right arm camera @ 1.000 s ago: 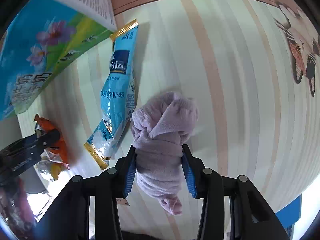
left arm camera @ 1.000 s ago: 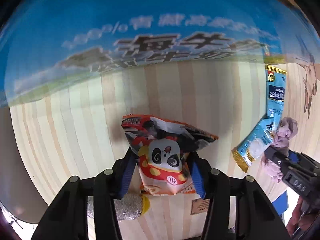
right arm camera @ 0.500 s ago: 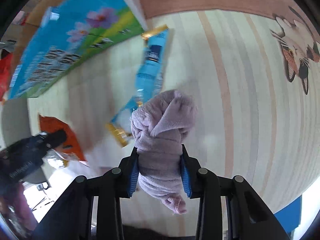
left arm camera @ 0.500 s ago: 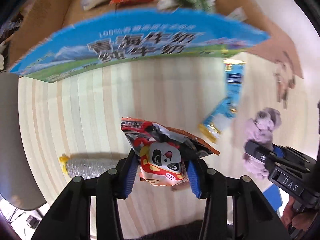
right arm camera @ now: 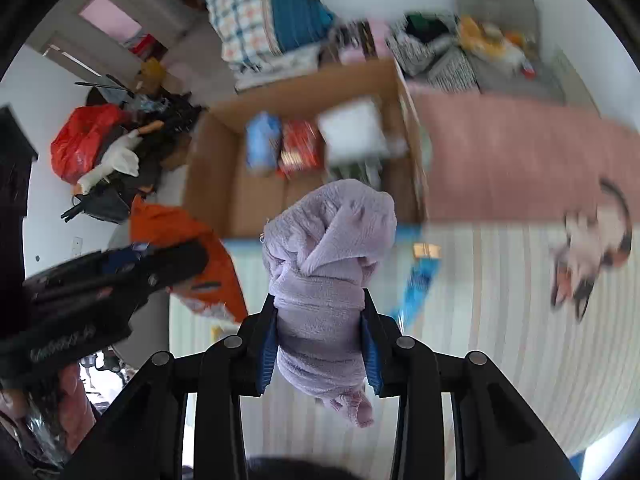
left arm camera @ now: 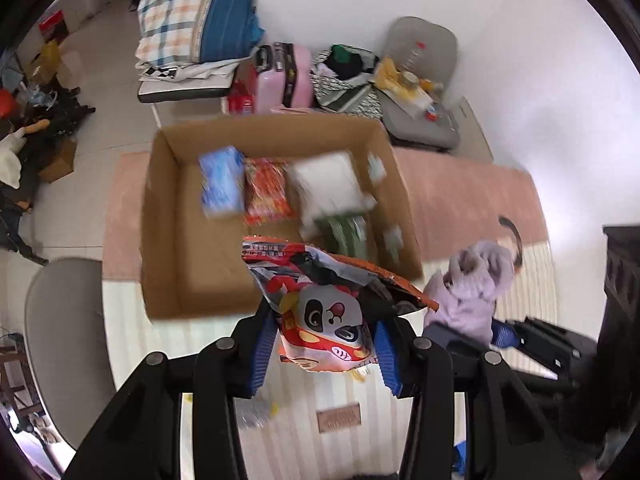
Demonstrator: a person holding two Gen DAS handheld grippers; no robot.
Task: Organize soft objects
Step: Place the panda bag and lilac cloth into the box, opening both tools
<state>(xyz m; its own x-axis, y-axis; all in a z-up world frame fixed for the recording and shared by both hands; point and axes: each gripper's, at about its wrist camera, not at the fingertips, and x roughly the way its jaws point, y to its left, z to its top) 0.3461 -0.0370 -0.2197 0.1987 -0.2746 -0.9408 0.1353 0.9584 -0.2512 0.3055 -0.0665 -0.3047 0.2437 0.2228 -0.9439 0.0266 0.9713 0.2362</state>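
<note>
My left gripper [left arm camera: 322,340] is shut on a red snack bag with a panda face [left arm camera: 326,312] and holds it high above the striped mat, just in front of an open cardboard box [left arm camera: 188,264]. My right gripper [right arm camera: 320,336] is shut on a rolled lilac plush towel [right arm camera: 328,256], also raised, to the right of the left one. The towel shows in the left wrist view [left arm camera: 476,292]; the snack bag shows in the right wrist view [right arm camera: 192,240]. The box [right arm camera: 224,184] holds several packets.
A blue stick packet [right arm camera: 418,284] lies on the striped mat [right arm camera: 500,320]. A small silver-wrapped item [left arm camera: 252,416] lies under my left gripper. Beyond the box are a pink rug [left arm camera: 460,188], a grey chair [left arm camera: 420,60], a pink suitcase [left arm camera: 284,76] and folded bedding [left arm camera: 192,16].
Both grippers have risen well above the mat, each holding its item. The view now looks down into the open box, which earlier showed only its printed side.
</note>
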